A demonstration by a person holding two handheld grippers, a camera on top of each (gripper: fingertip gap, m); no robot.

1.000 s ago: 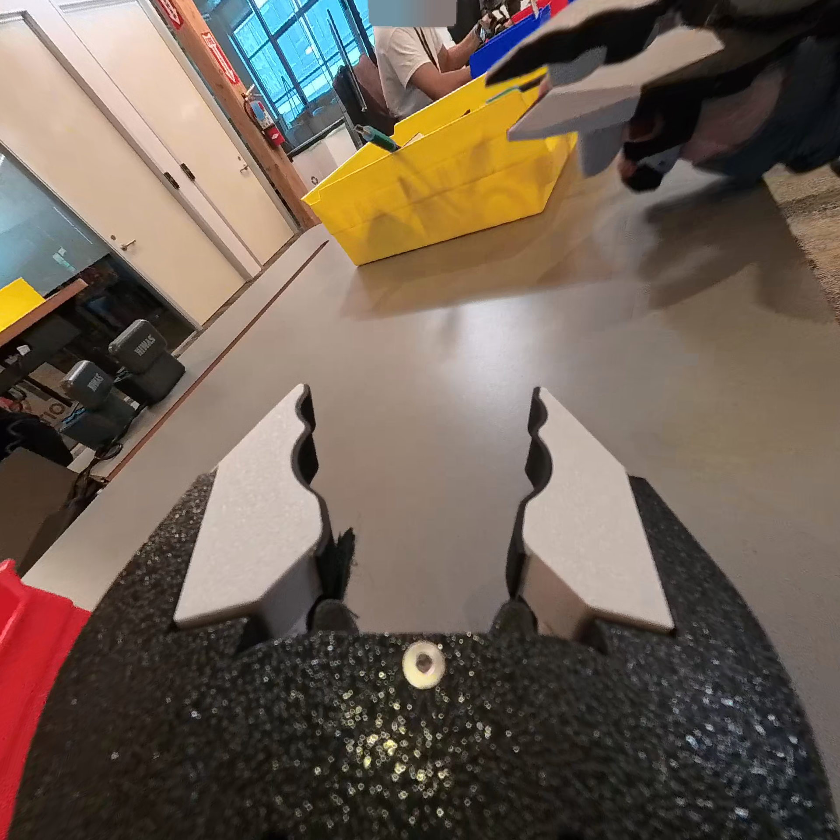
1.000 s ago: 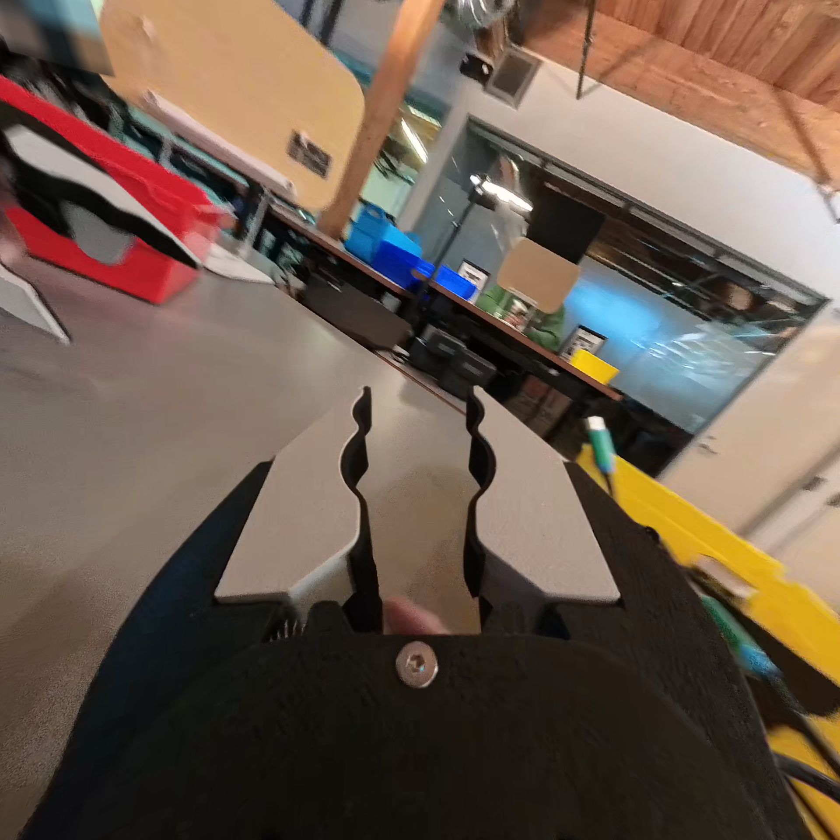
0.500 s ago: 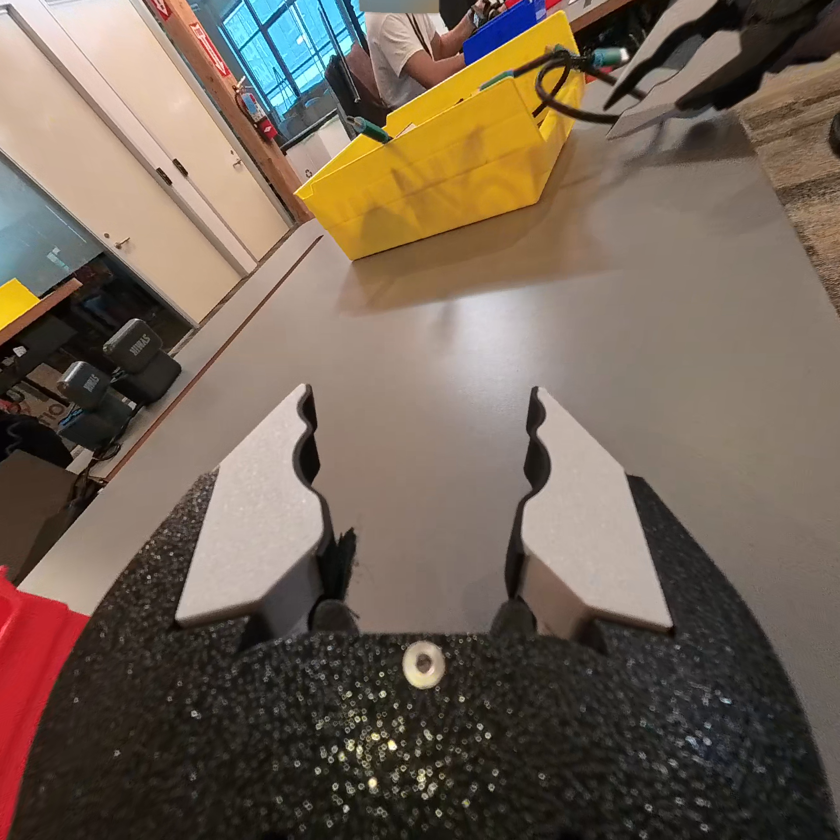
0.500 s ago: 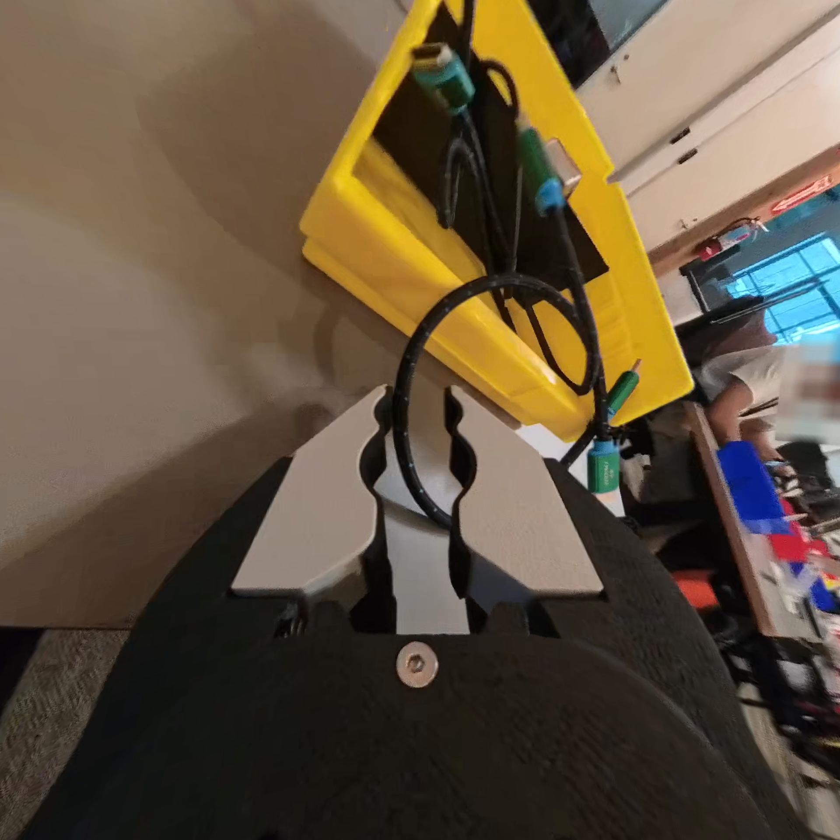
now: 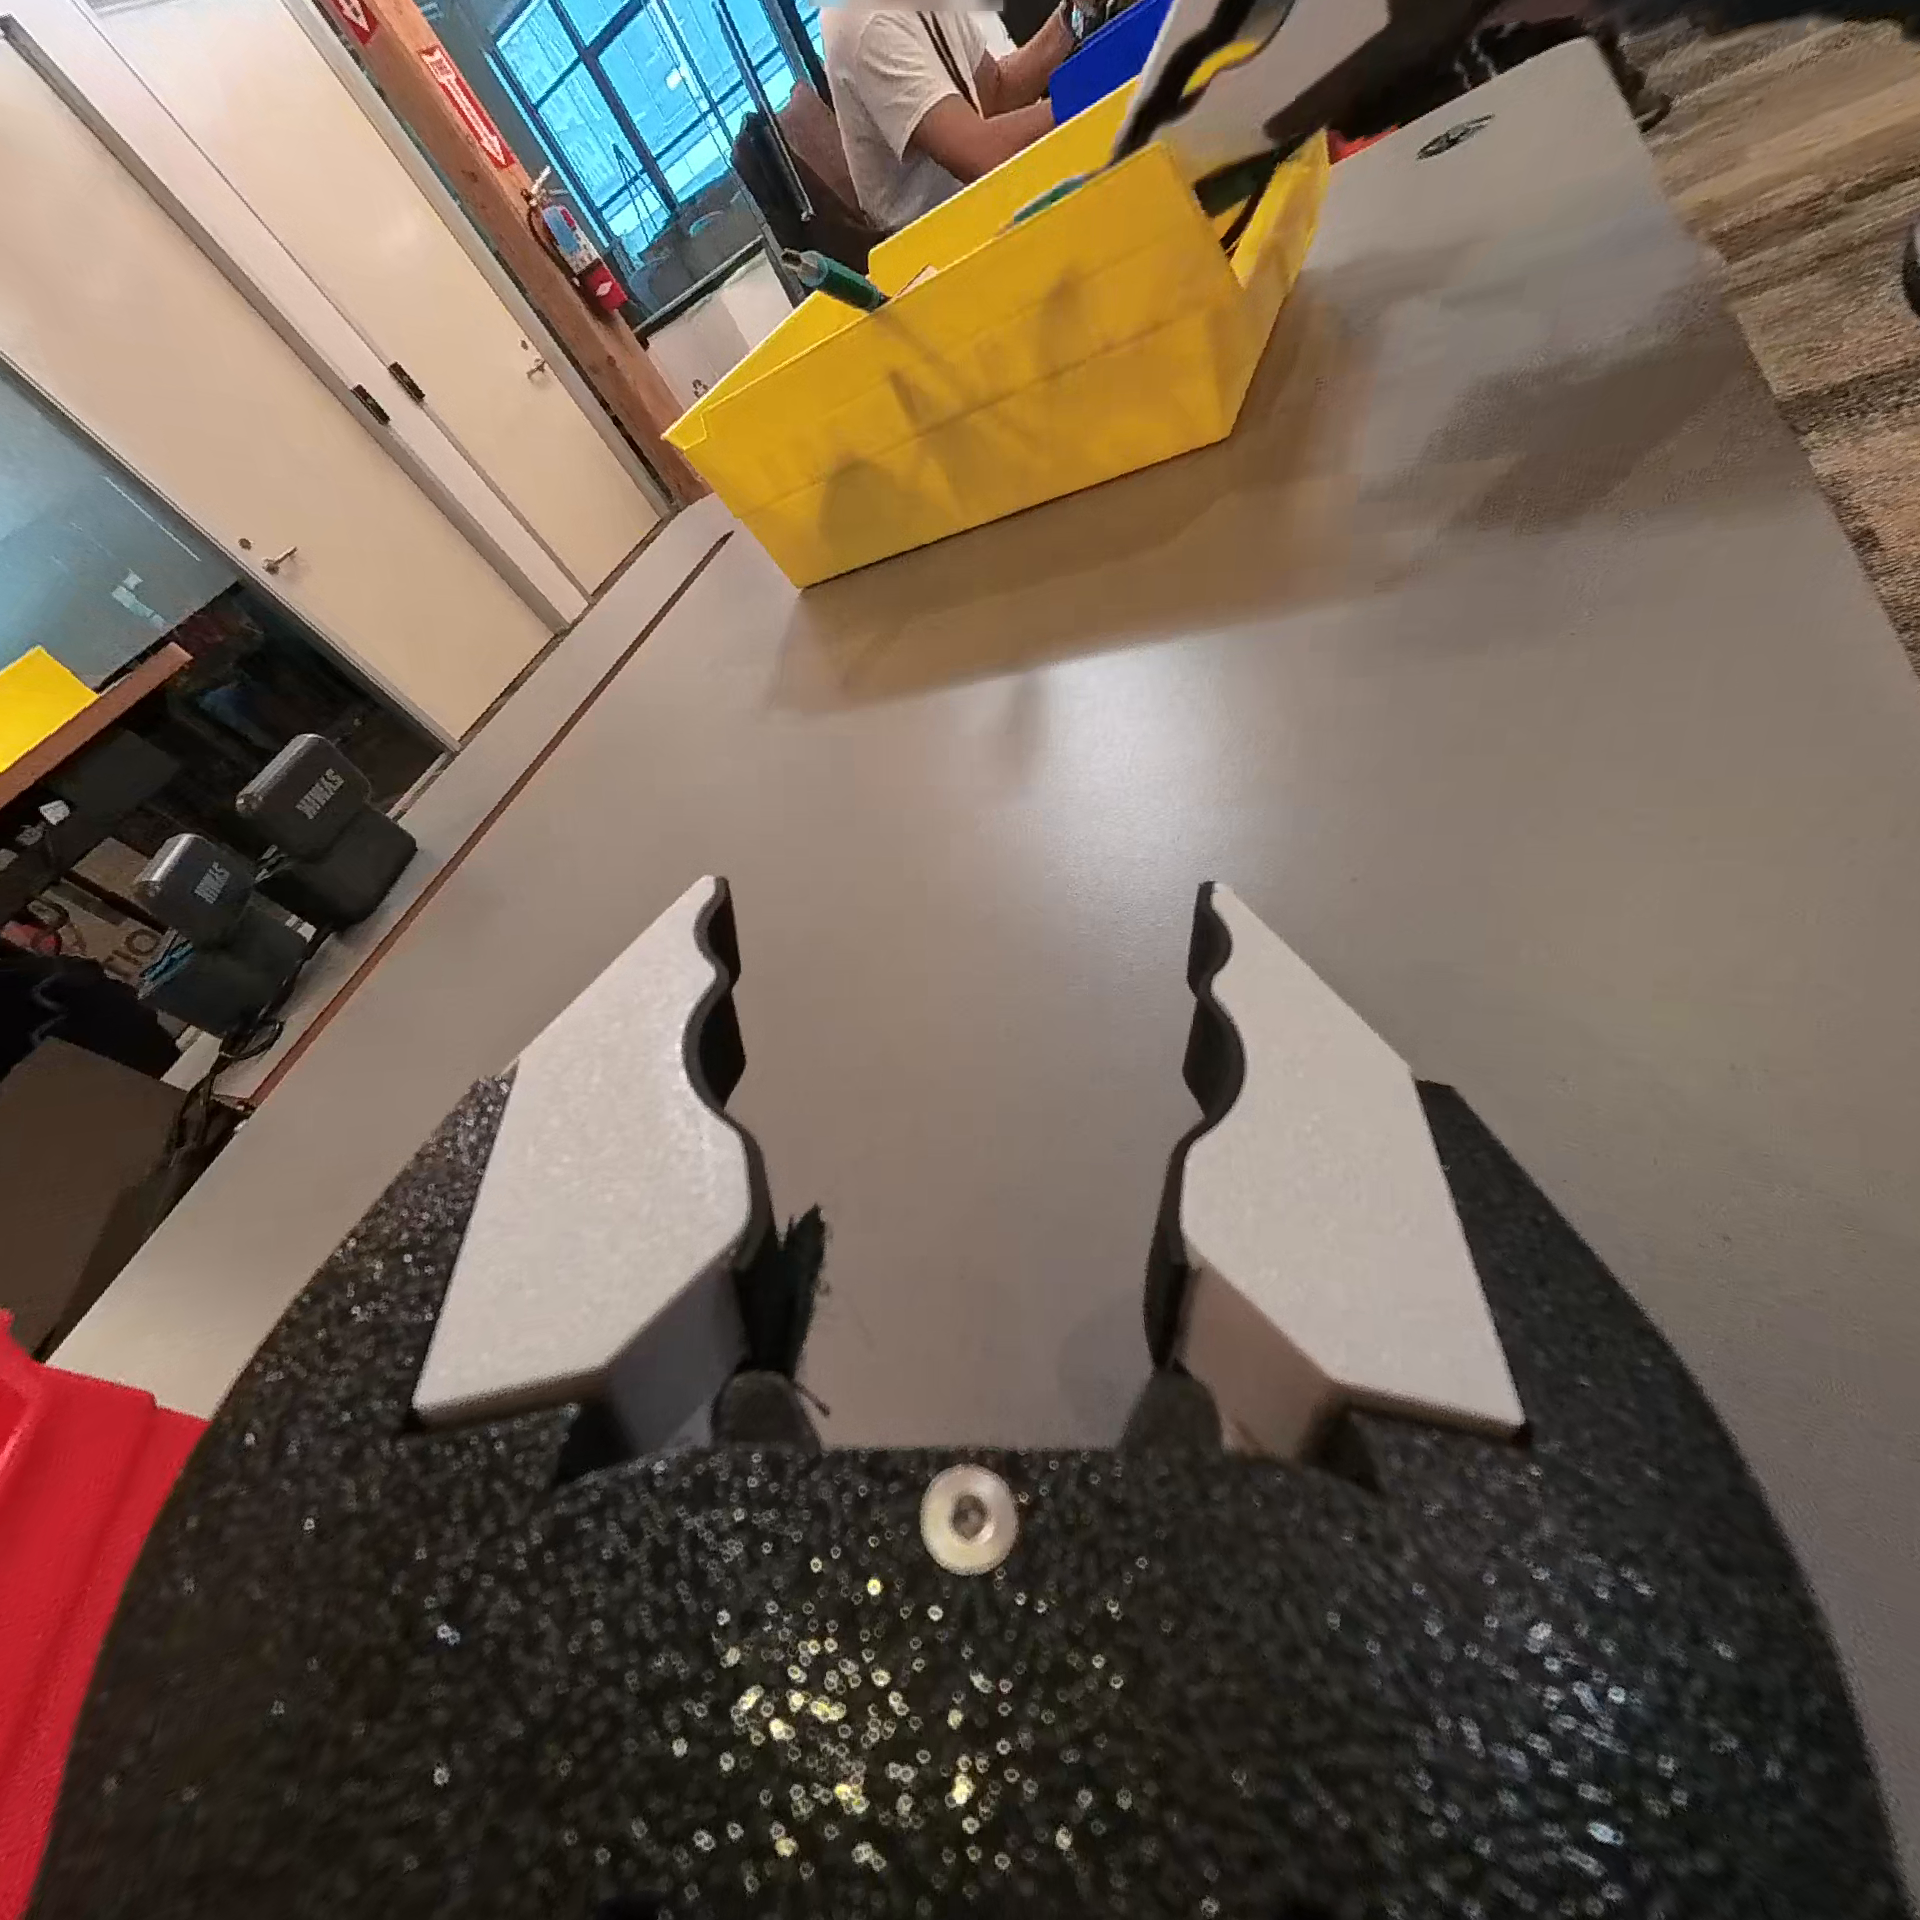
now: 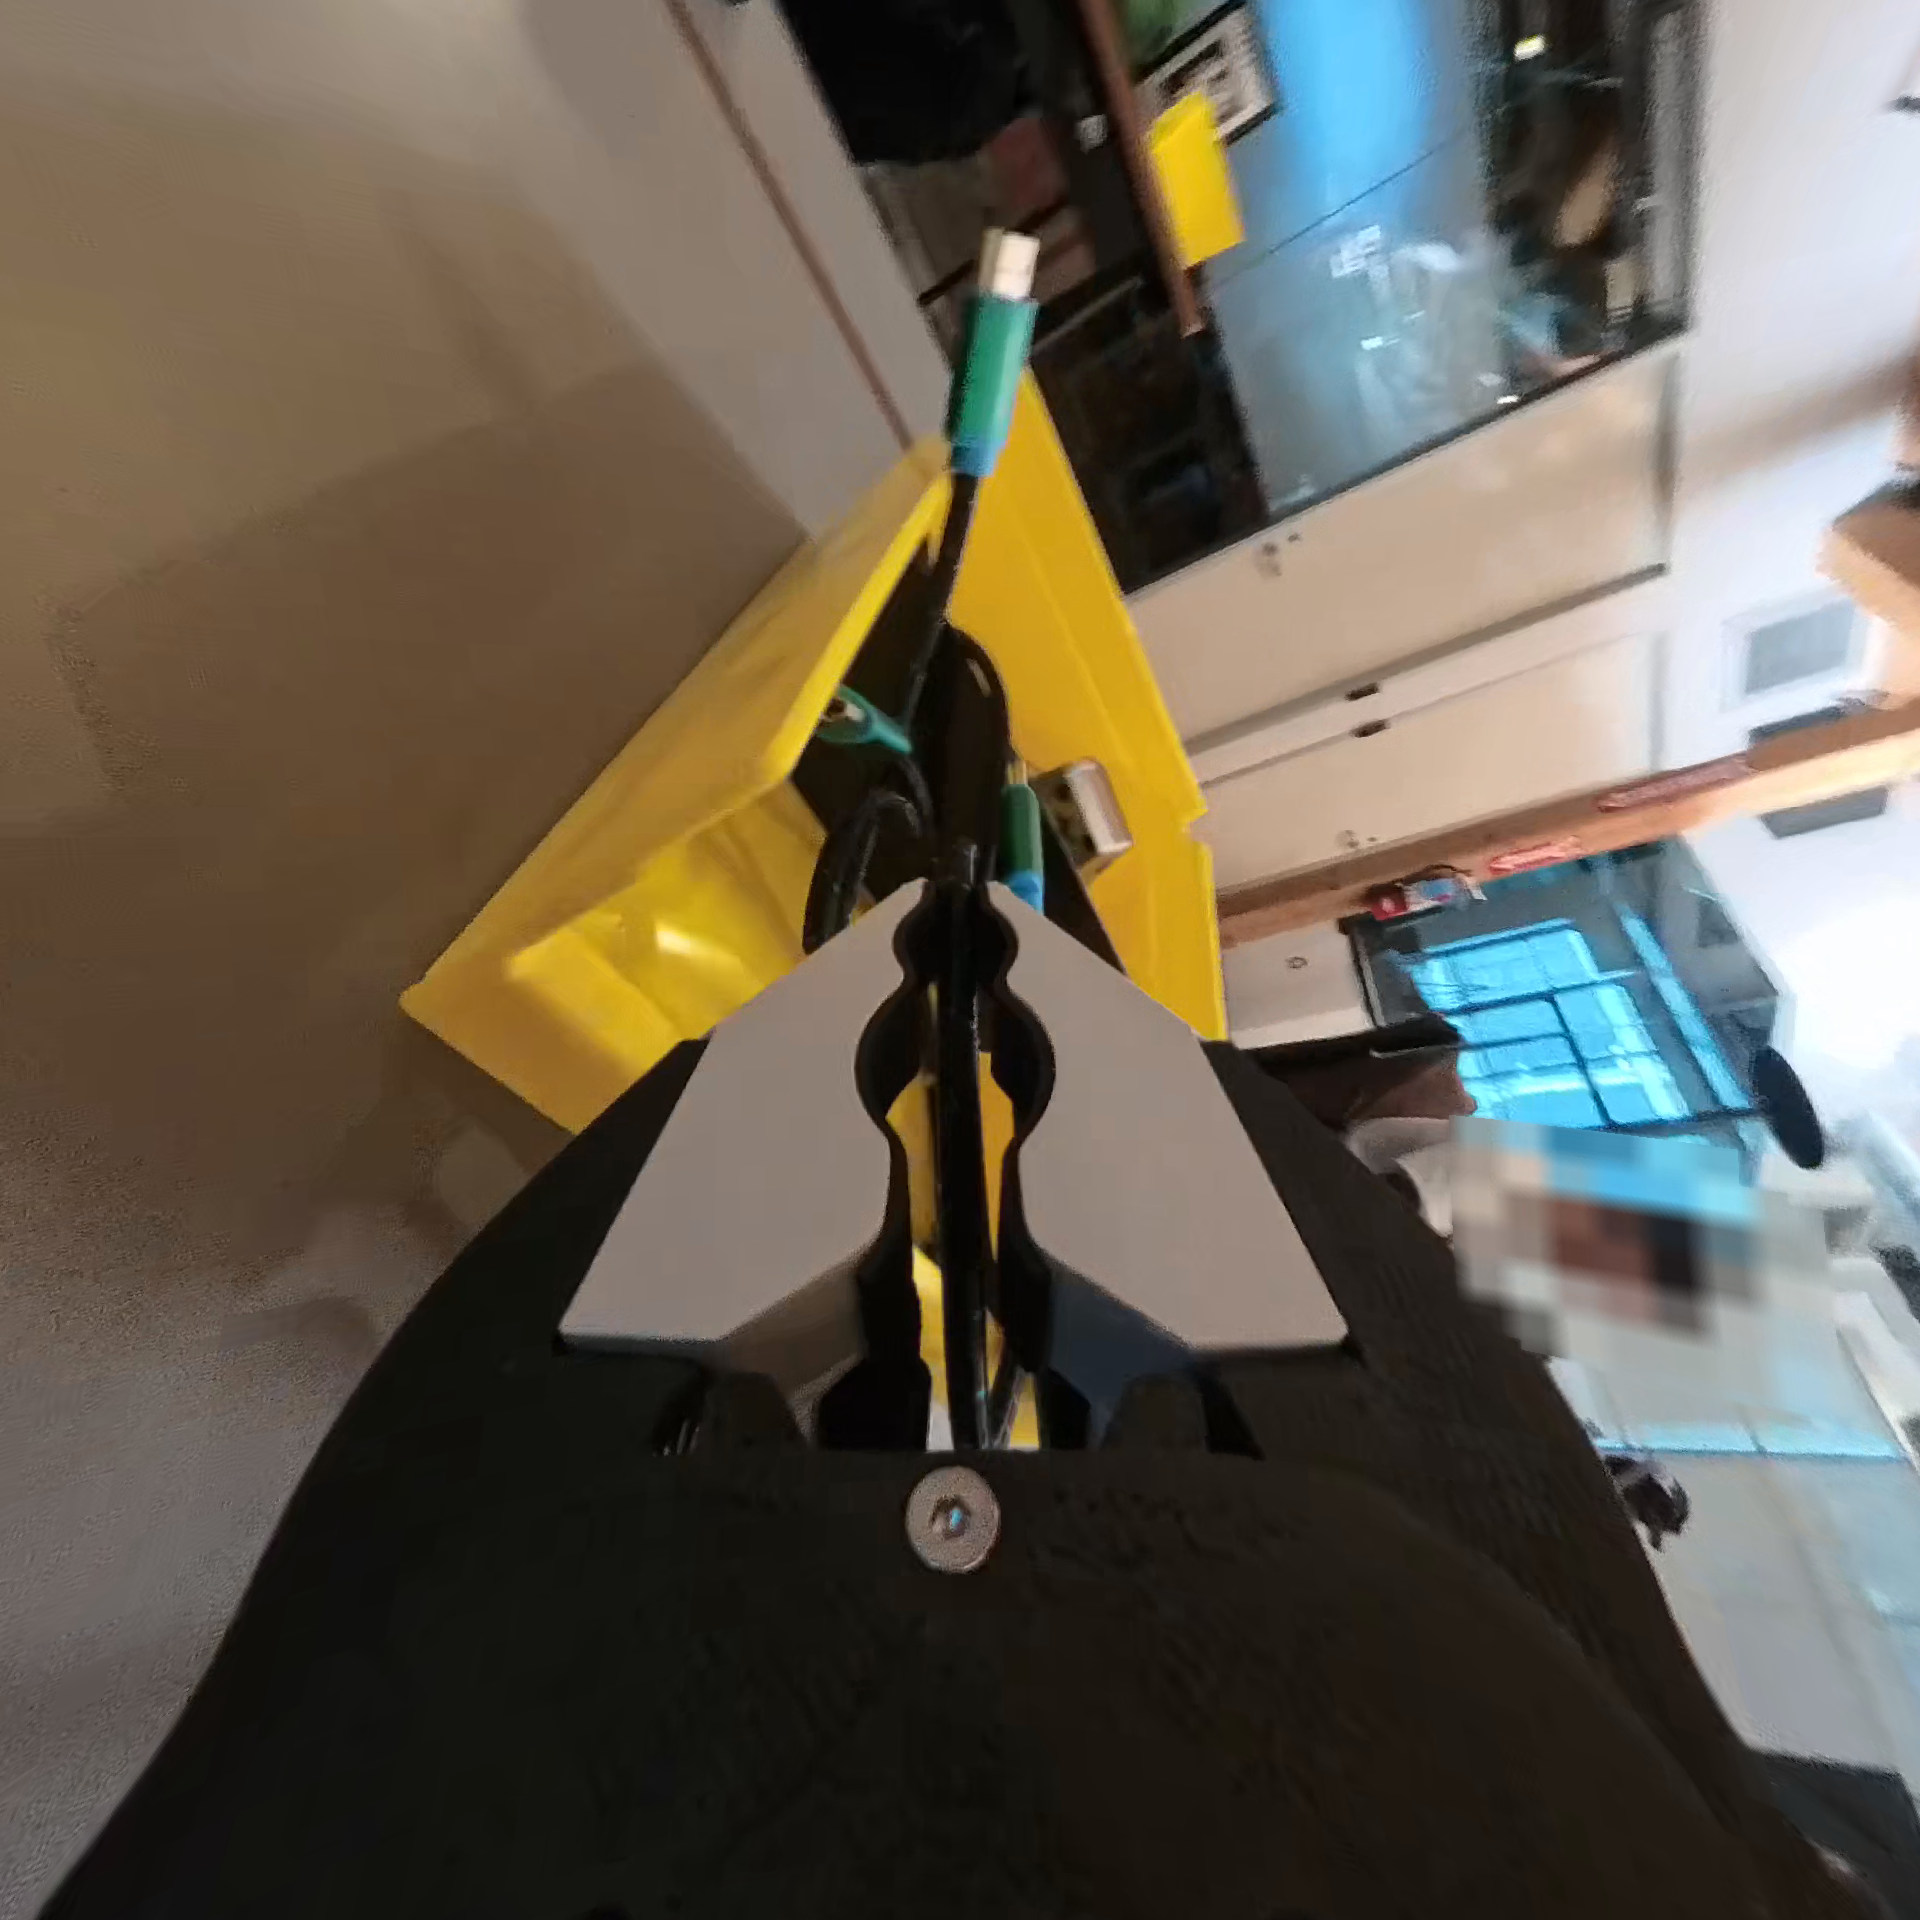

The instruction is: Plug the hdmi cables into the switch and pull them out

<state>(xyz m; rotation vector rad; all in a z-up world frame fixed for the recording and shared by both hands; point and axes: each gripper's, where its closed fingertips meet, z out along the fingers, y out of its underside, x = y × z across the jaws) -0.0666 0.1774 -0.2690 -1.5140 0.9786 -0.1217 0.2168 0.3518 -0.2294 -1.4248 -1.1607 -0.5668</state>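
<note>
1. Over to the right gripper [image 6: 954, 902]: its grey fingers are pinched tight on a black hdmi cable [image 6: 961, 1143], which runs straight up the narrow slot between them.
2. That cable climbs past the fingertips, and its green plug [image 6: 989, 366] with a silver tip stands high above the yellow bin [image 6: 665, 790], pointing away from the camera.
3. Down inside the bin there is a tangle of more black cables [image 6: 868, 847] and green connectors, plus a silver plug end lying near the far wall.
4. No switch shows clearly in either view, so I cannot place it.
5. Now the left gripper [image 5: 961, 914]: fingers spread wide apart, nothing between them, hovering low over the bare grey table [image 5: 1455, 831].
6. From the left wrist view, the yellow bin [image 5: 997, 405] sits well ahead on the tabletop, with the right gripper [image 5: 1216, 73] blurred above its far corner.
7. A red bin [image 5: 73, 1538] edges in at the lower left, just beside the left gripper's body.
8. In the background, a person [image 5: 914, 114] in a white shirt sits beyond the yellow bin.
</note>
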